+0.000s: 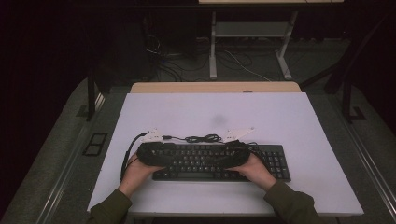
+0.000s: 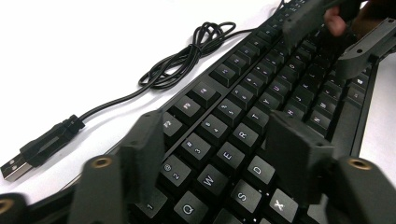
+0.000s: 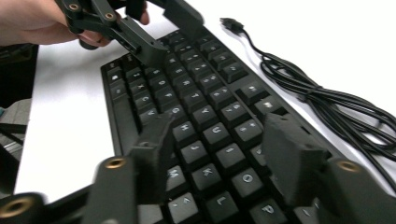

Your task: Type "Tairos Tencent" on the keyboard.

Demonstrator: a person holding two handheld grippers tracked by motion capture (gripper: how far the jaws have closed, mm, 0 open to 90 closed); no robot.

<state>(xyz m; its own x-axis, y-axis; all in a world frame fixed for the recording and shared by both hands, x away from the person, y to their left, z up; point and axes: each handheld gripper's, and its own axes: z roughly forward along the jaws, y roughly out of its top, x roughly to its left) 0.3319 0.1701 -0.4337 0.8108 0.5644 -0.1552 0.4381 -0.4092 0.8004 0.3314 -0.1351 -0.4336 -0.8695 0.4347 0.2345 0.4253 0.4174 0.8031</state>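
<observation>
A: Keyboard [image 1: 219, 161], black, full-size, wired. We log it lying flat on the white table [image 1: 299, 121], near our edge, a little right of centre. Nothing lifts it.

B: Left to right, then. Left gripper [image 1: 156, 154]: we place it over the keyboard's left end. In the left gripper view its jaws stand partly apart above the Q-W-E keys, with keycaps showing between them. Nothing is clamped. We cannot tell whether a tip rests on a key.

A: Agreed. Next item: the cable [image 1: 203, 138], black, loosely coiled on the table just behind the keyboard. Its USB plug [image 2: 18, 165] lies free on the table, connected to nothing.

B: Right gripper [image 1: 233, 156]: over the middle-right letter keys. In the right gripper view its jaws are about half spread above the O-L-P keys, and they grip nothing. The number pad, further right, is uncovered.

A: Progress entry?

B: We judge both tools are in position over the keys, so the approach is done. If we are pressing keys, we read no count of presses off these pictures. If we are moving the keyboard, no grip is made on either end, and the whole carry is left.

A: Cable untouched and uncollected; we enter that as outstanding too.
</observation>
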